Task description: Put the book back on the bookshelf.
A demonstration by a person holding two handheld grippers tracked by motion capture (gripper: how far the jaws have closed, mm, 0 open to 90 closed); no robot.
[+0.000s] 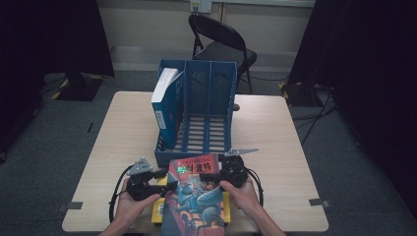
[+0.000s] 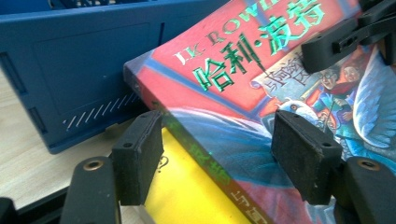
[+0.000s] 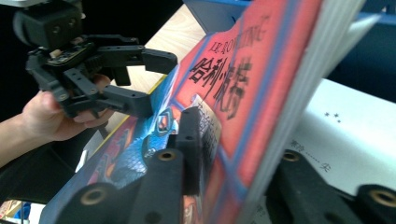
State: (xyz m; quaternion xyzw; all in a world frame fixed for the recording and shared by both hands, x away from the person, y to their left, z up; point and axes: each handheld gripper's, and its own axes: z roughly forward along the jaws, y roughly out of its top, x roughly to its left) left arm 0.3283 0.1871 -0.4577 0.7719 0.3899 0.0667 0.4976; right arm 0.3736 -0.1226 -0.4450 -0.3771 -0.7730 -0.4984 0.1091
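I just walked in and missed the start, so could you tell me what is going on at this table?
A person holds a claw in each hand at a light wooden table. The right claw is clamped on the front cover of a red-and-blue illustrated paperback book, lifting it open off the pages. The left claw straddles the book's spine, pads not pressing. A yellow book lies beneath. Behind stands a blue plastic file rack holding one blue-and-white book.

Book [image 1: 199,191] before file rack [image 1: 209,98]
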